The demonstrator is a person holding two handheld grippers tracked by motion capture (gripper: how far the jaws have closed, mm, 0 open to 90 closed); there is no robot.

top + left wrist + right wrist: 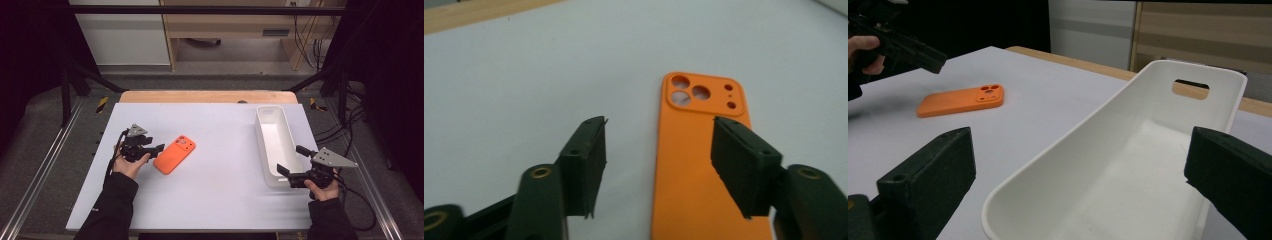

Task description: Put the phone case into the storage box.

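Orange phone case [696, 165] lies flat, camera cutouts up, beneath the left gripper's [656, 167] spread fingers

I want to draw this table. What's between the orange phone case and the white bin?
Nothing: between the orange phone case and the white bin there is just bare white table, as the high view shows.

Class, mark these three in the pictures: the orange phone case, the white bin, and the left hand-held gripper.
orange phone case [173, 156], high view, middle of its back.
white bin [1083, 127], right gripper view, its near side rim.
left hand-held gripper [658, 167], left gripper view, midway between its open jaws' tips.
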